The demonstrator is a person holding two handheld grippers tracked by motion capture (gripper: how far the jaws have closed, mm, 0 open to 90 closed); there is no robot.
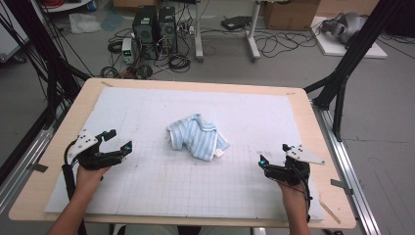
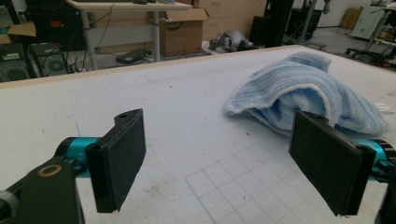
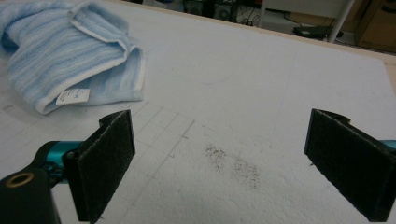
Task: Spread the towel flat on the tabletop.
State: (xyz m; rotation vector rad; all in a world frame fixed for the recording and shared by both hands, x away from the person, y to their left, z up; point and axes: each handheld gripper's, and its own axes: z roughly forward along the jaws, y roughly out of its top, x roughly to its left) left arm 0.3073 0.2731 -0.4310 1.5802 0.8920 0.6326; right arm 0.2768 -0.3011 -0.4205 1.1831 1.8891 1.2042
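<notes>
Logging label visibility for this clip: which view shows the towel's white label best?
The right gripper view: the white label lies close and unobstructed on the blue striped towel, at its near hem. In the high view it is a tiny white speck at the towel's lower right corner. In the left gripper view I cannot make it out.

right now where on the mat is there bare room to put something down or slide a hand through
Bare mat lies beyond the crumpled blue towel up to the far table edge, and along the near grid strip between the left claw and right claw. Both flanks of the towel are also free. Only the middle, under the towel, is taken.
</notes>
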